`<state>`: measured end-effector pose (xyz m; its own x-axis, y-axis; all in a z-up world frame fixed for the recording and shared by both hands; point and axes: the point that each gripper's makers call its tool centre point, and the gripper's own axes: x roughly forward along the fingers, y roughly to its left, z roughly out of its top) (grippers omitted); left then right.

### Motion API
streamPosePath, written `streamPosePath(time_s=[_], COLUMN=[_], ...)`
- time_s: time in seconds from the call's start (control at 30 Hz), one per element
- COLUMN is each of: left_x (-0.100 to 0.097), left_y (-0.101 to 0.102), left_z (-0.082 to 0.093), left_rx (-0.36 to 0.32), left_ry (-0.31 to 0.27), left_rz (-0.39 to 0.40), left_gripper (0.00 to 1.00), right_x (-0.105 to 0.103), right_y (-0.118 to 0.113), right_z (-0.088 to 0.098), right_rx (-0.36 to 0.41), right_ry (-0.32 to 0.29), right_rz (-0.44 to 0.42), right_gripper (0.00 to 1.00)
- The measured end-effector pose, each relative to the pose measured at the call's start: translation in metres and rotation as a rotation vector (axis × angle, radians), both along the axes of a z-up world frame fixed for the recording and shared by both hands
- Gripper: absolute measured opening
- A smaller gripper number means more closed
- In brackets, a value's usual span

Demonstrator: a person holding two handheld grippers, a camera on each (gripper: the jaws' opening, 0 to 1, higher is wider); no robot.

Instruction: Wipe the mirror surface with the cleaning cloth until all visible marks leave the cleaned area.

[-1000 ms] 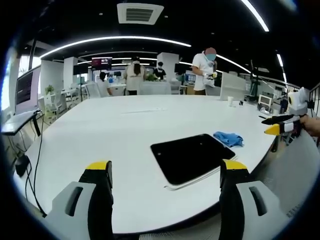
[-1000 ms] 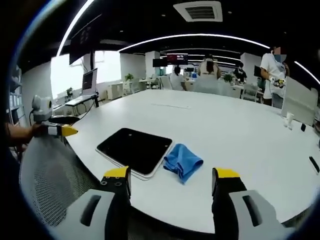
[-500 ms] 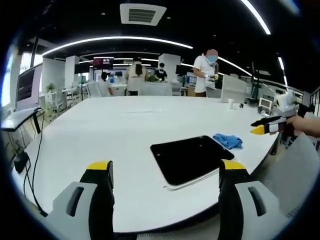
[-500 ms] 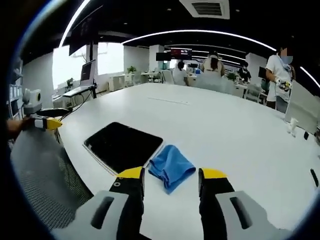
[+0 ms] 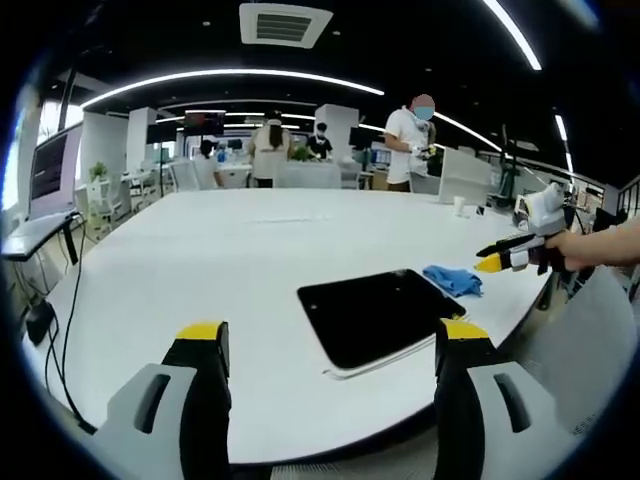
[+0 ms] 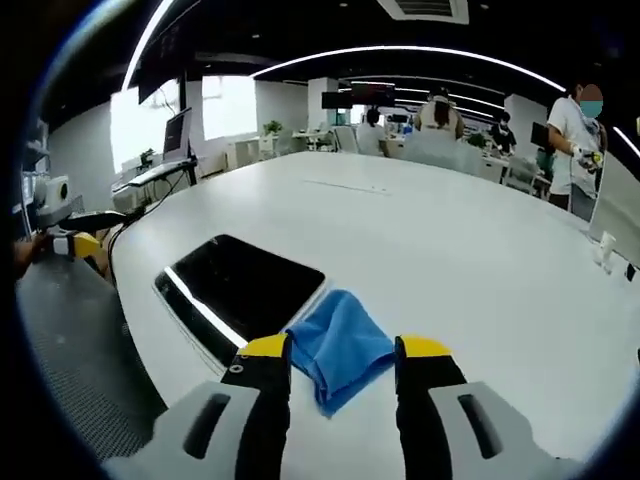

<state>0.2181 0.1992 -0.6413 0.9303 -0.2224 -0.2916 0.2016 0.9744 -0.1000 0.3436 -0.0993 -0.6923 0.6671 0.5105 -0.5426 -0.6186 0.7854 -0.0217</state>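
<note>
Nearing blue cloth (image 6: 340,345), right hand-held gripper (image 6: 340,352) now straddles it.

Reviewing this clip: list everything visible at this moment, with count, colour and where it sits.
Table: one, white, large, rounded edge, spanning the foreground.
Mirror: one, dark reflective surface with a pale rim, flat on the table near its edge.
Cleaning cloth: one, blue, crumpled on the table beside the mirror, at the right hand-held gripper's tips.
People: several, standing at desks beyond the table.
Monitor: one, dark, on a side desk.
Ceiling vent: one, white, overhead.
Left hand-held gripper: grey with yellow tips, jaws wide apart, empty, short of the mirror.
Right hand-held gripper: grey with yellow tips, jaws open either side of the cloth.
</note>
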Motion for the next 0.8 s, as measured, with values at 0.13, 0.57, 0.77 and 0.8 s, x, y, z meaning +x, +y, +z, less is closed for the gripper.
streamPosePath(time_s=[0.13, 0.57, 0.77, 0.8], left_x=[0.000, 0.000, 0.000, 0.000], left_y=[0.000, -0.001, -0.001, -0.001], left_z=[0.001, 0.003, 0.003, 0.002], left_rx=[-0.005, -0.024, -0.025, -0.025], left_ry=[-0.005, -0.018, -0.015, -0.013], left_rz=[0.004, -0.001, -0.005, -0.005], left_gripper=[0.82, 0.83, 0.83, 0.83], right_x=[0.008, 0.027, 0.029, 0.029], right_y=[0.008, 0.017, 0.018, 0.020], right_z=[-0.007, -0.035, -0.051, -0.050], right_rx=[-0.020, -0.036, -0.118, -0.123], right_ry=[0.010, 0.037, 0.051, 0.033], right_rz=[0.013, -0.022, -0.011, -0.003], right_gripper=[0.41, 0.26, 0.10, 0.08])
